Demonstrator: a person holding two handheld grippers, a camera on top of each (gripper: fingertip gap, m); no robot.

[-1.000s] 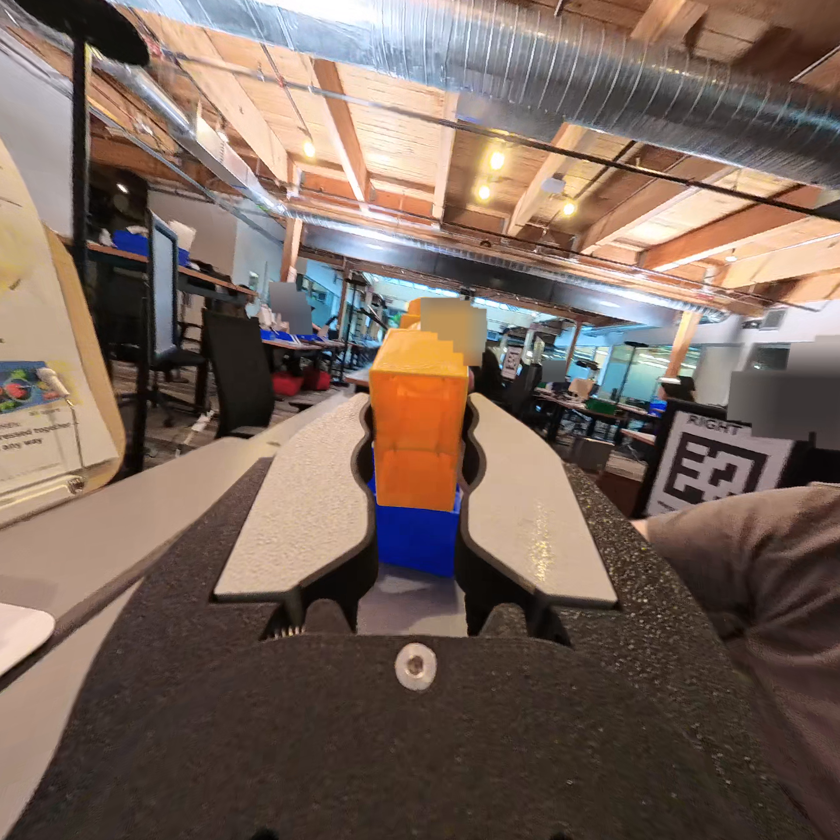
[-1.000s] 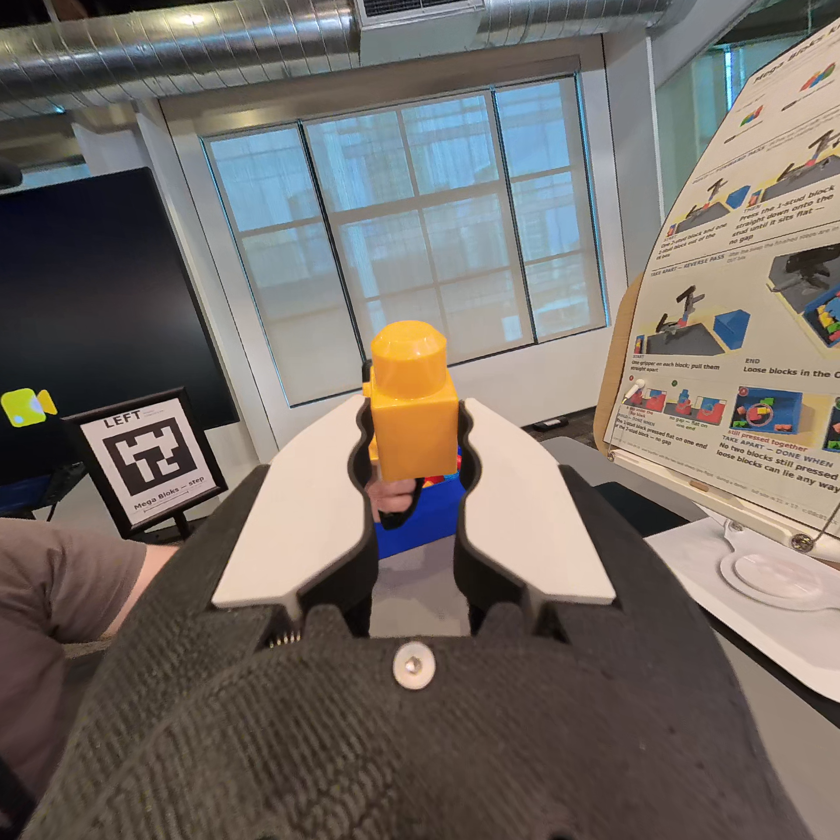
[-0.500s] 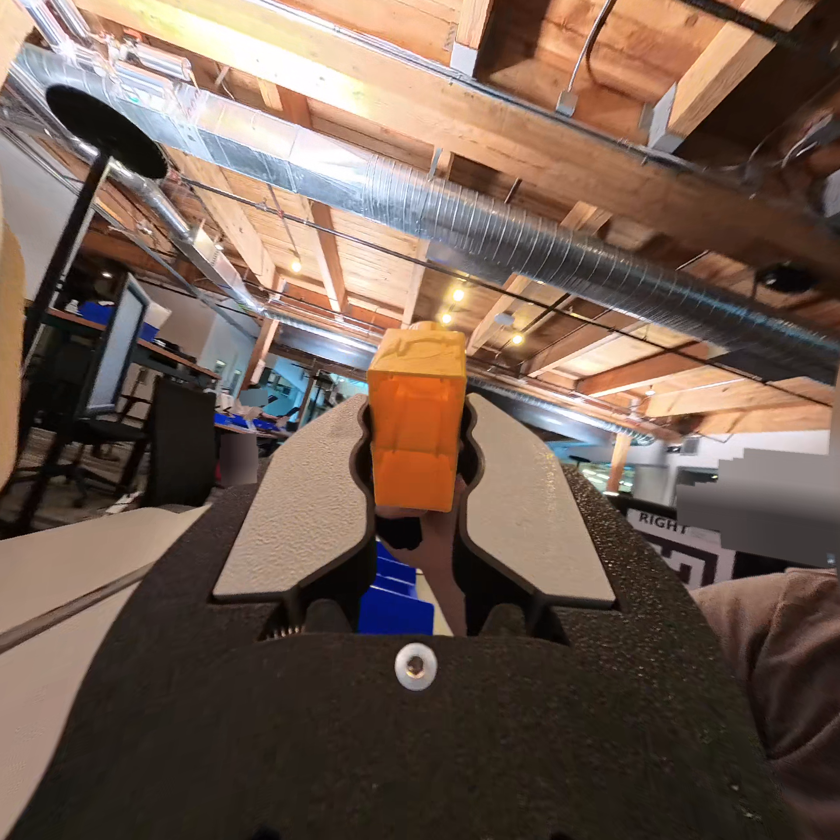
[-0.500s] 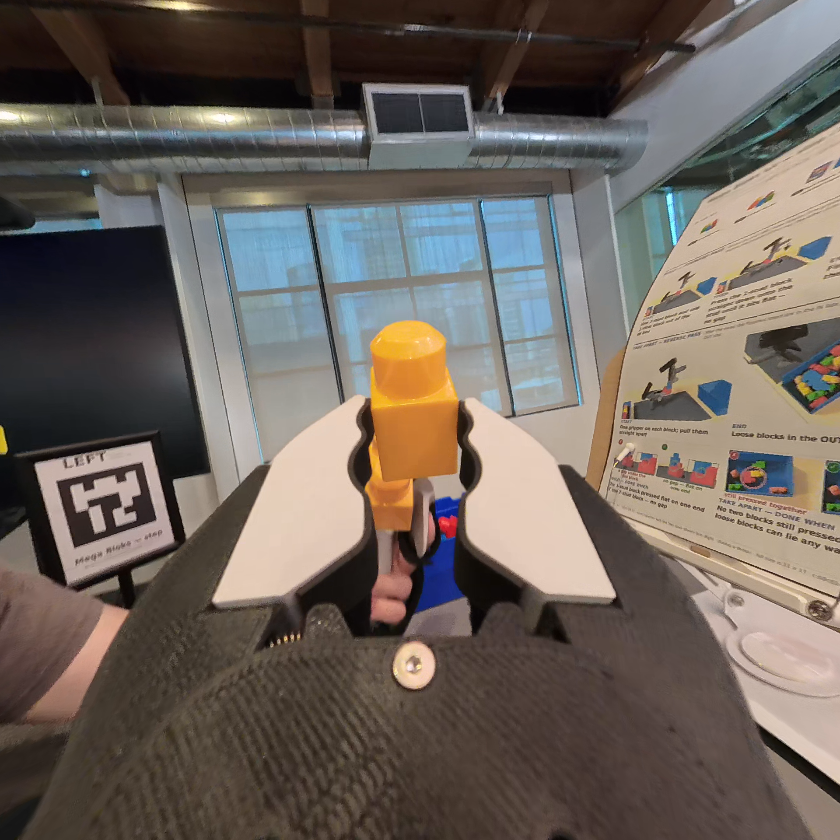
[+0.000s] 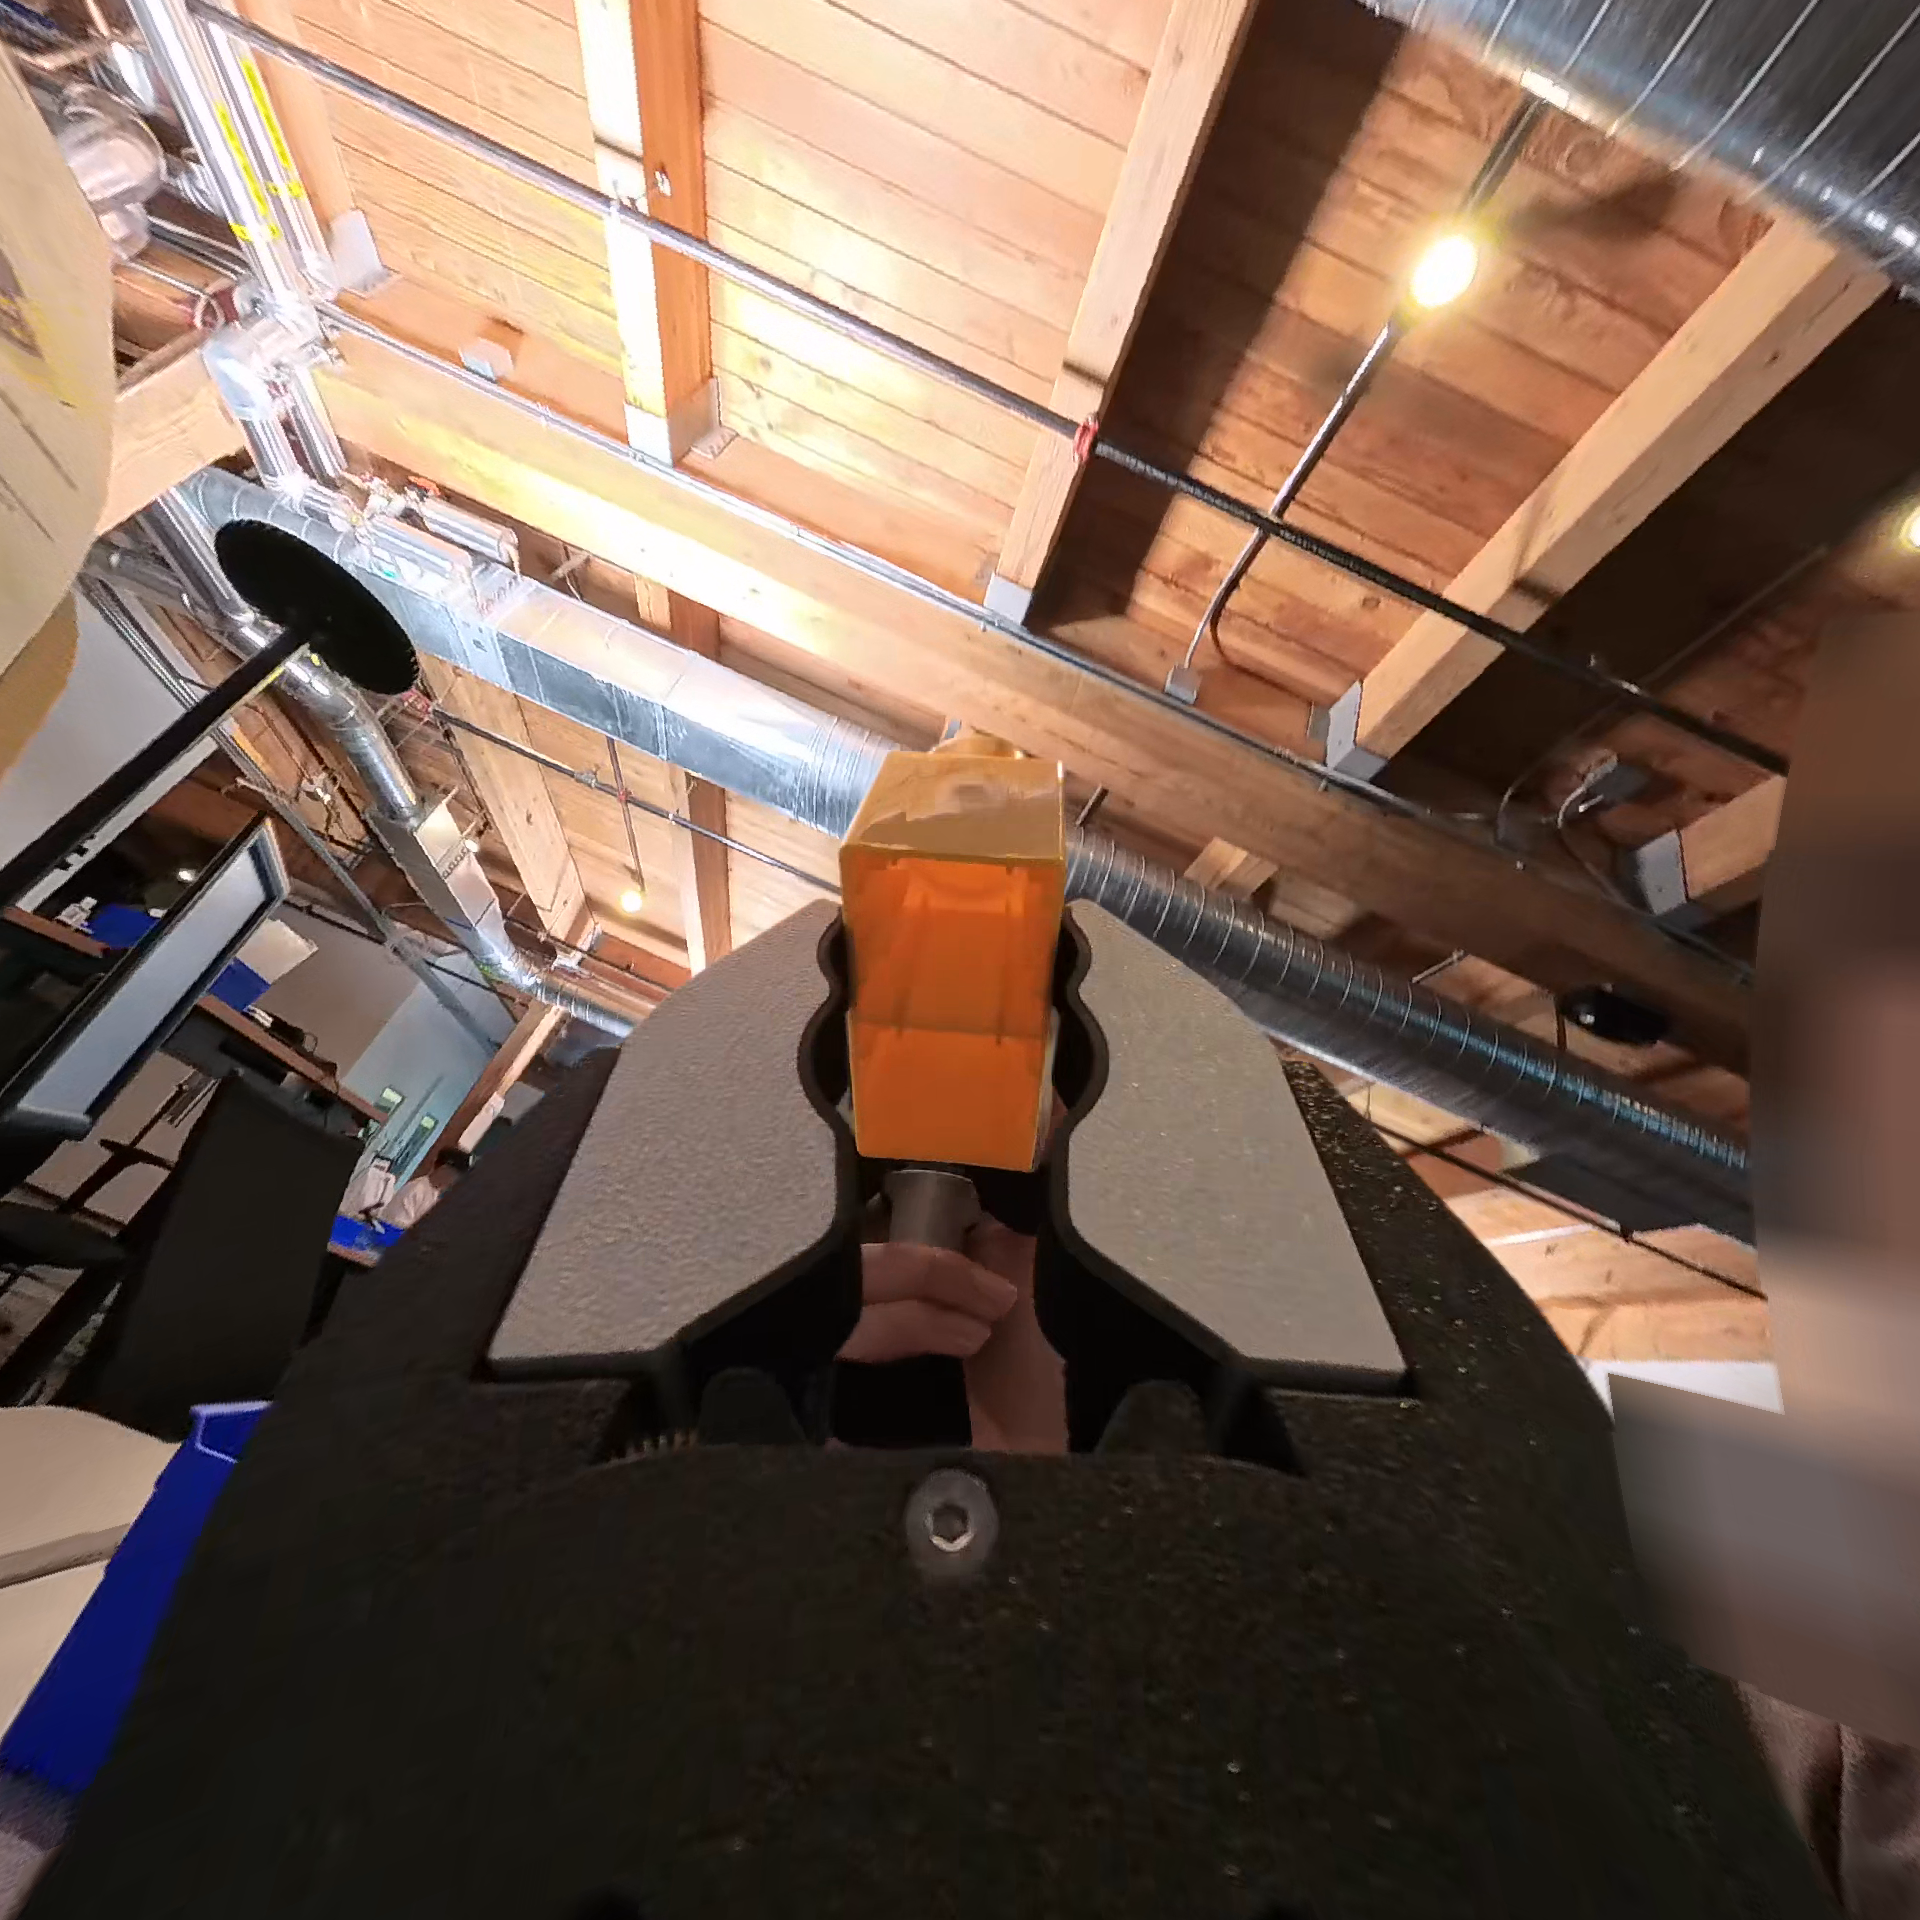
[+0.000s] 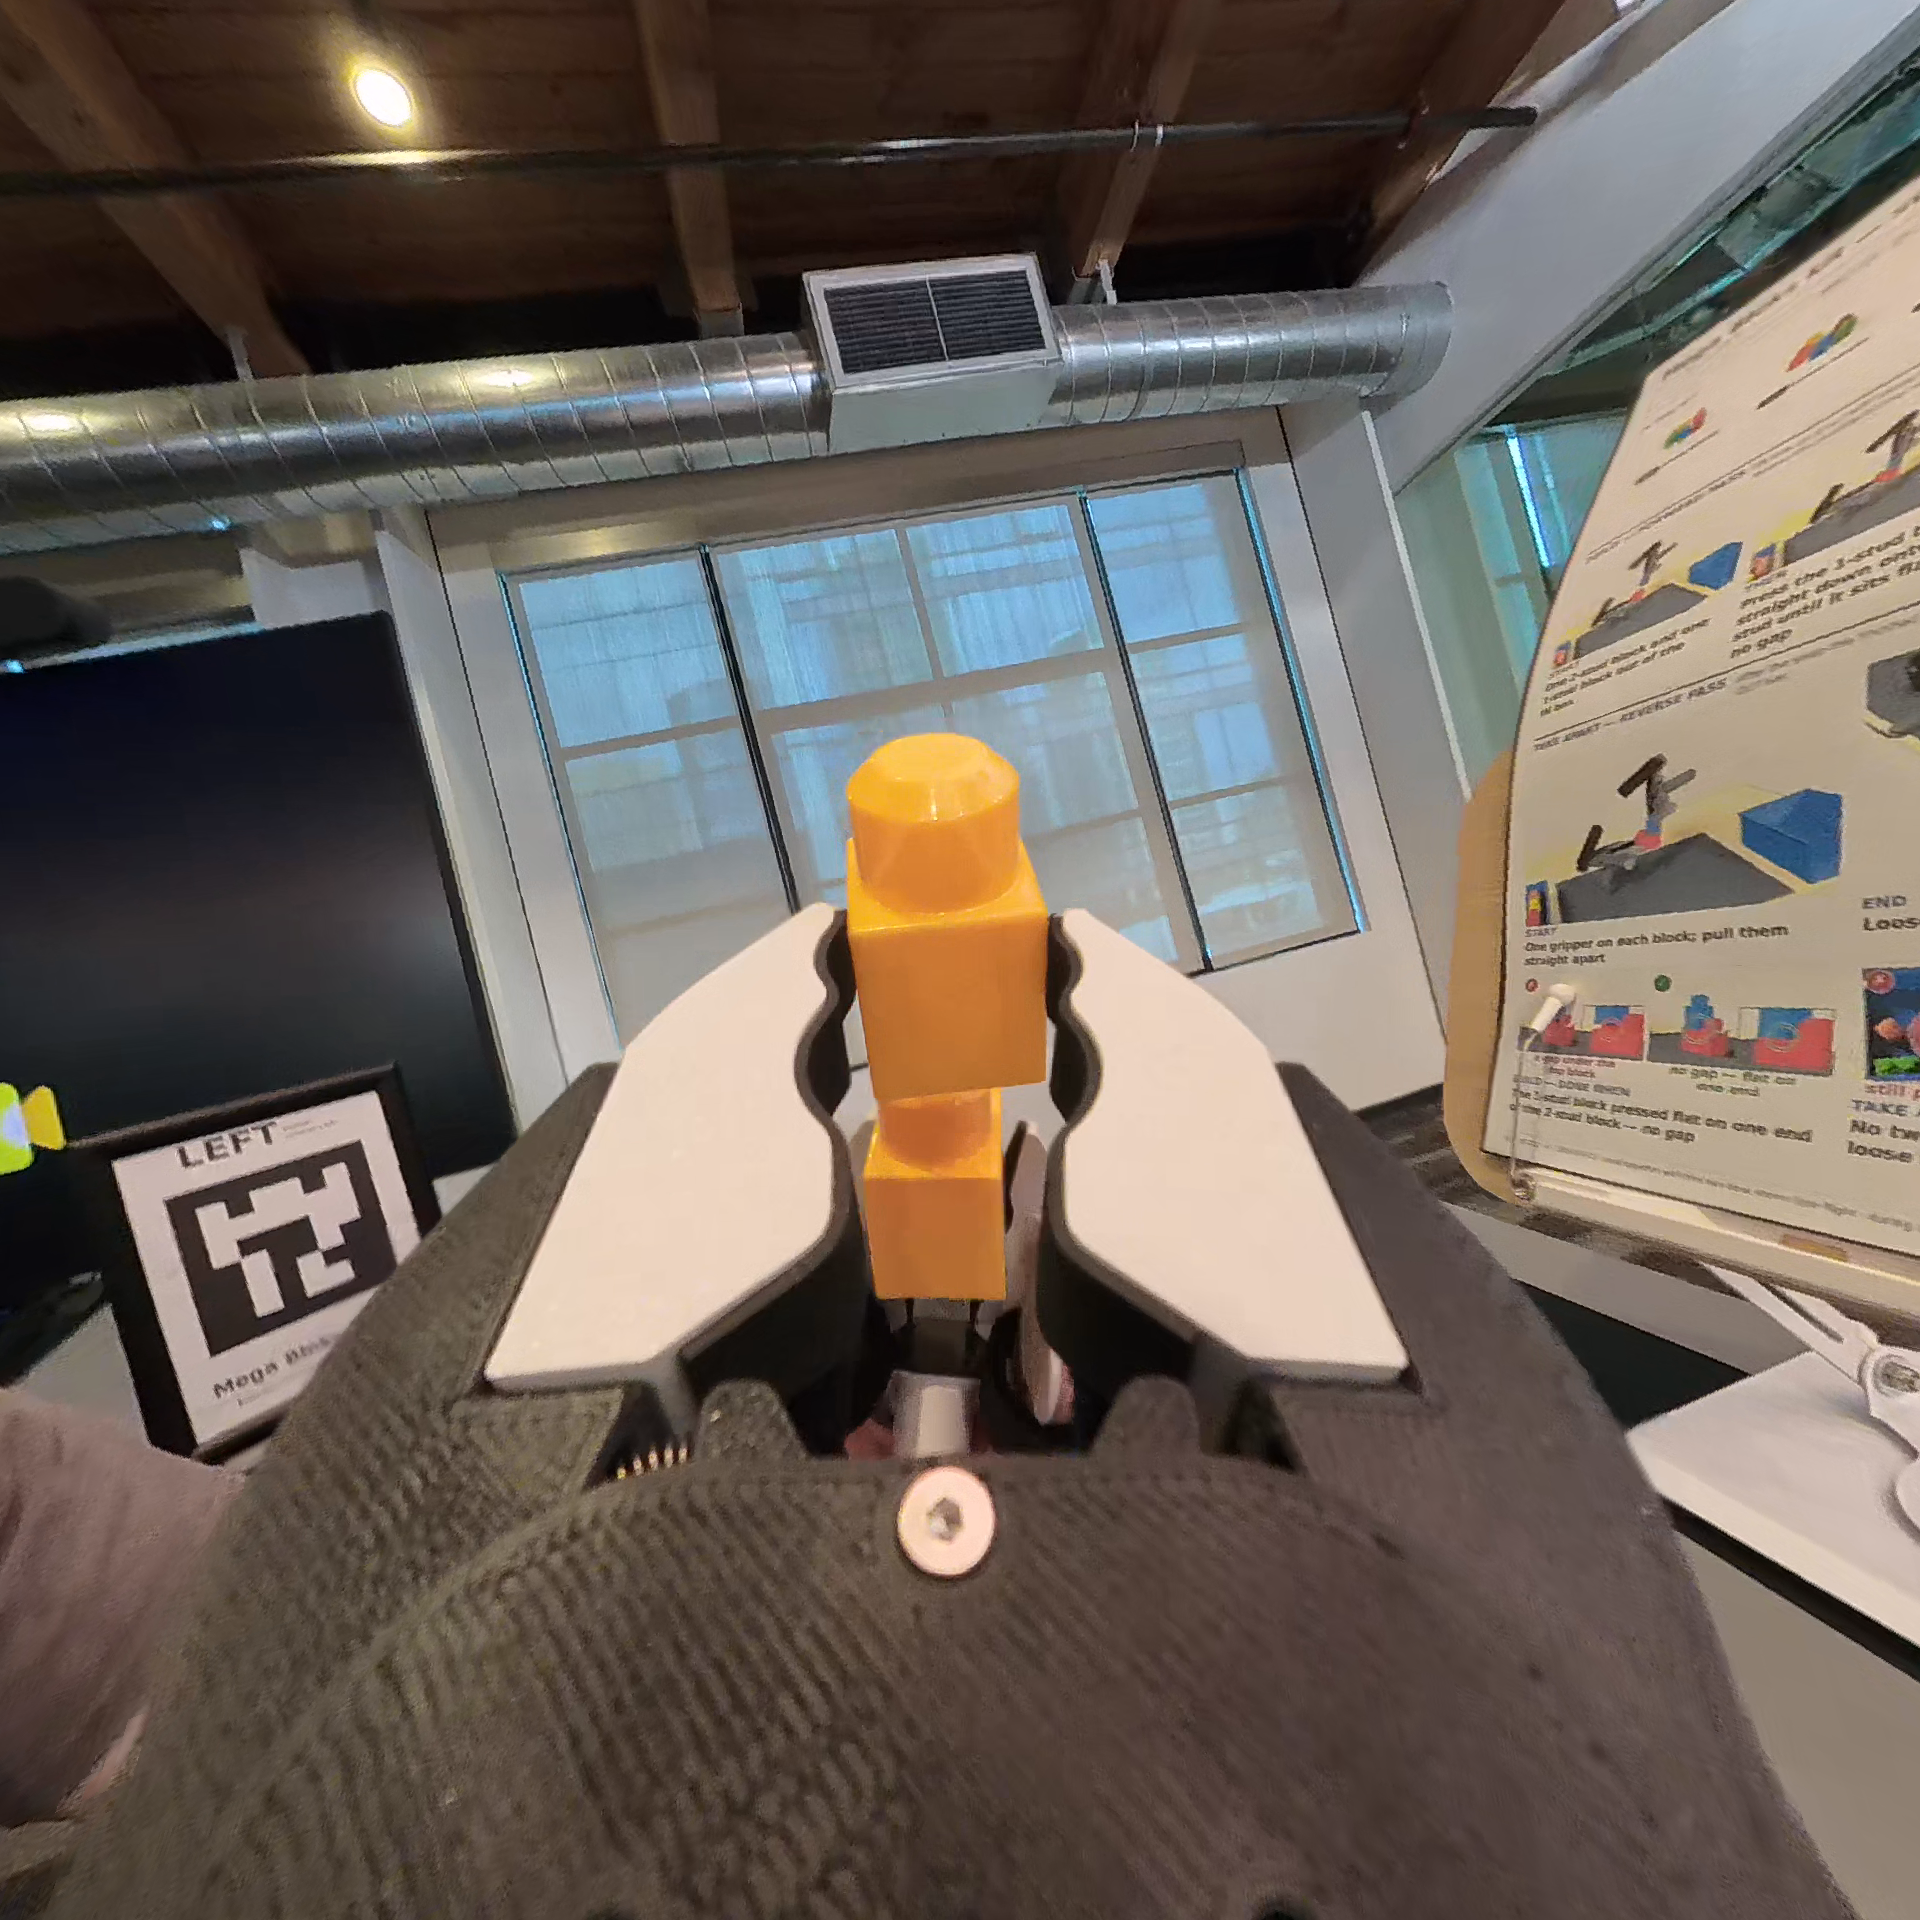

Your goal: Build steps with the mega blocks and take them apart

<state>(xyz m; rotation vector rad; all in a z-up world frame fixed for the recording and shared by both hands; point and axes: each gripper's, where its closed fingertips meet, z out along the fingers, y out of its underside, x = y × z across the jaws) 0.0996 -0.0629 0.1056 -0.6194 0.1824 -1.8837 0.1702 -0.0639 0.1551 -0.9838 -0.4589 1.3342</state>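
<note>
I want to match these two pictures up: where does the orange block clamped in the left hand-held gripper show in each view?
Left wrist view: the left-held orange block is at centre, clamped in the left hand-held gripper.
Right wrist view: lower centre, just under the right-held orange block in the right hand-held gripper.
Shared landmark: the instruction board, at the left edge and the right edge.

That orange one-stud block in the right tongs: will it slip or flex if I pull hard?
Probably stiff: the orange one-stud plastic block keeps crisp square edges between the right tongs. Its glossy faces look slippery, though the wavy pads hug both sides. Likely light, judging by the hollow underside of the orange block in the left tongs.
</note>
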